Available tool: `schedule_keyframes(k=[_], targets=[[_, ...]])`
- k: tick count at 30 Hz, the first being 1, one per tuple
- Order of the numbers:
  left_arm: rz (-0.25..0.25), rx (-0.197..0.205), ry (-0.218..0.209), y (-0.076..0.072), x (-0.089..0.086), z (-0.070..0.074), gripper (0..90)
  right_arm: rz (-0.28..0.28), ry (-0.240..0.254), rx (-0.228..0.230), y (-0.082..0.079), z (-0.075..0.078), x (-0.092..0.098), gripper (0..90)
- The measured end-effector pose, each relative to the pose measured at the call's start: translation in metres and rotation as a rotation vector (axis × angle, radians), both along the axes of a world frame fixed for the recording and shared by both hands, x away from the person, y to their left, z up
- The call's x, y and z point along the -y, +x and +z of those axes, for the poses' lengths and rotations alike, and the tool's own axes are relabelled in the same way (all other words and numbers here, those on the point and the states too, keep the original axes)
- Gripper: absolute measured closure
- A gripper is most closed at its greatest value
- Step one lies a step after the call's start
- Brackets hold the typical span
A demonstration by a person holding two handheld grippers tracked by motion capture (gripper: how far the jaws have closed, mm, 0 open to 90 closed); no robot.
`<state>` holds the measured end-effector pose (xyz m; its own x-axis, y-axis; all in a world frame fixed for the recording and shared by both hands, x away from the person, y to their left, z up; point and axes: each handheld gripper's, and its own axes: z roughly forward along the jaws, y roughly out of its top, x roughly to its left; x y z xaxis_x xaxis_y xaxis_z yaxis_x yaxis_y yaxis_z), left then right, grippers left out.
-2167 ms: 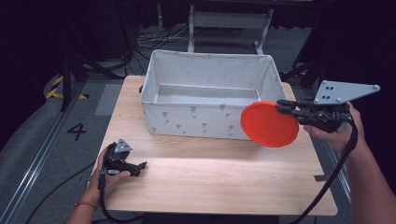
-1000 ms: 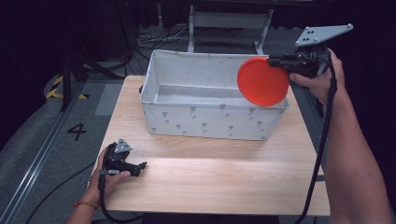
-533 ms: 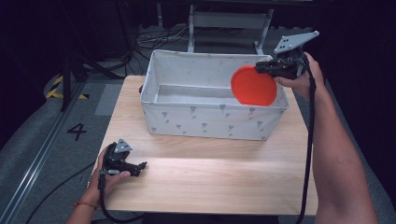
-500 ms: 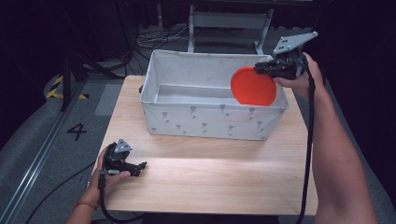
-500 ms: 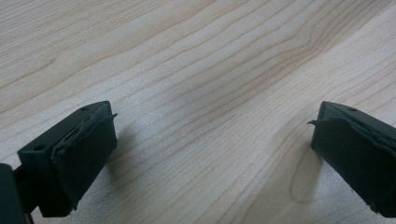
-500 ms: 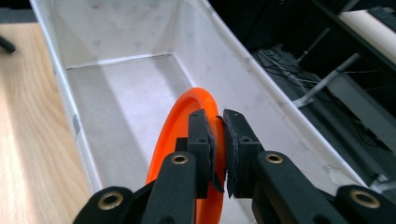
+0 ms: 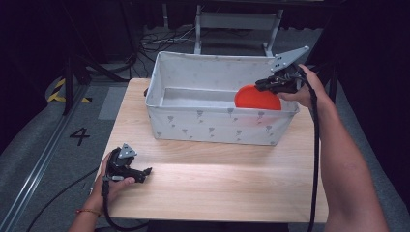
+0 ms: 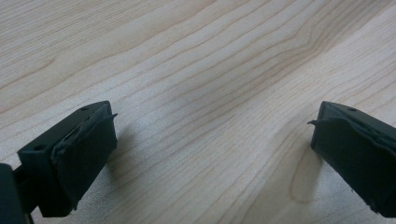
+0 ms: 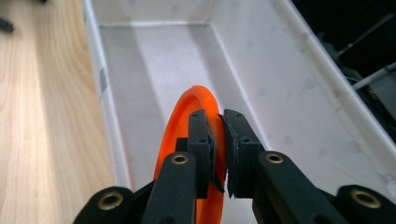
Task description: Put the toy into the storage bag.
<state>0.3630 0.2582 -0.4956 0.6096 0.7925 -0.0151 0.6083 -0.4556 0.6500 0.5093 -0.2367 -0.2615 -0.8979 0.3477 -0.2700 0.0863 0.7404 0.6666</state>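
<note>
Inside the white bin [image 7: 220, 128], at its right end: orange plate [image 7: 257, 98], held on edge, rim clamped between the right gripper [image 7: 263, 84] jaws, lower part below the bin's front wall. Plate face roughly parallel w/ the long walls, bin floor directly beneath — next move judged a straight lowering & release. Left gripper [image 7: 140, 173] far off at the wooden table [image 7: 217, 183] front-left corner, jaws wide apart, nothing between.
</note>
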Motion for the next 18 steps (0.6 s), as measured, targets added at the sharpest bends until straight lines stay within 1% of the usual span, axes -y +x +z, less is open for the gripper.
schedule_keyframes(k=[3, 6, 11, 13, 14, 17, 18], targets=[[0.001, 0.003, -0.001, 0.000, 0.000, 0.000, 0.5, 0.021, -0.052, -0.012, -0.002, -0.006, -0.004, 82.2], [0.000, 0.002, 0.000, 0.000, 0.000, 0.000, 0.5, 0.046, -0.100, -0.034, -0.004, -0.011, -0.007, 82.2], [0.002, 0.002, 0.000, 0.000, 0.000, 0.000, 0.5, 0.066, -0.191, -0.082, -0.002, -0.020, -0.013, 82.2], [0.001, 0.002, -0.002, 0.000, 0.000, 0.000, 0.5, 0.080, -0.221, -0.096, 0.000, -0.023, -0.015, 82.2], [0.001, 0.001, -0.001, 0.000, 0.000, 0.000, 0.5, 0.076, -0.230, -0.102, 0.001, -0.024, -0.016, 82.2], [0.003, 0.001, 0.001, 0.000, 0.000, 0.000, 0.4, 0.092, -0.276, -0.141, 0.004, -0.029, -0.020, 82.1], [0.003, 0.001, 0.001, 0.000, 0.000, 0.000, 0.4, 0.092, -0.276, -0.141, 0.004, -0.029, -0.020, 82.1]])
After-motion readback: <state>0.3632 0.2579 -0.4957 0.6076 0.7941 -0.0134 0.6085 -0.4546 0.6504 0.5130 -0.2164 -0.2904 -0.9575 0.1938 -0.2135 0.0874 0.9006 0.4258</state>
